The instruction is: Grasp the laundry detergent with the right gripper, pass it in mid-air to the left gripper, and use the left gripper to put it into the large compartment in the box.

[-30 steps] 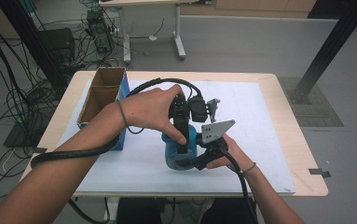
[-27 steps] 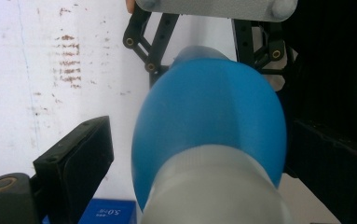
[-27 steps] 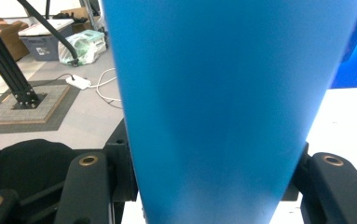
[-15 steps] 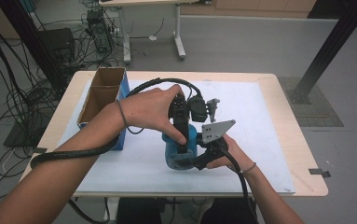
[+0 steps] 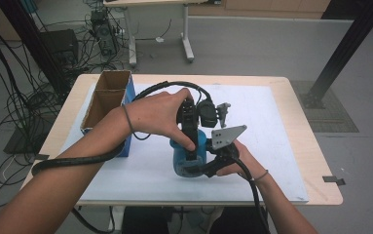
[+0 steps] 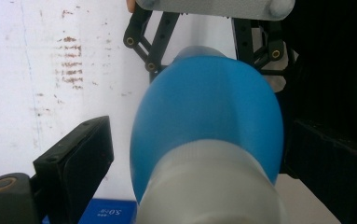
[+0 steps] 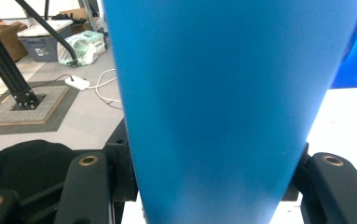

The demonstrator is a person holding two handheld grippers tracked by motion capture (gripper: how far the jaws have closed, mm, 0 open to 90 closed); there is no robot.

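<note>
A blue bottle stands upright on the white sheet near the table's front edge. My right gripper comes in level from the right and is shut on the bottle's body; its jaws hug both sides in the right gripper view. My left gripper points straight down over the bottle's top. In the left gripper view a pale cap sits between my left gripper's jaws. The left finger stands a little off the cap with white sheet showing in the gap.
An open cardboard box with a blue side stands at the table's left. Thick black cables trail from both grippers over the front edge. A black frame post rises beyond the right end. The sheet's right half is bare.
</note>
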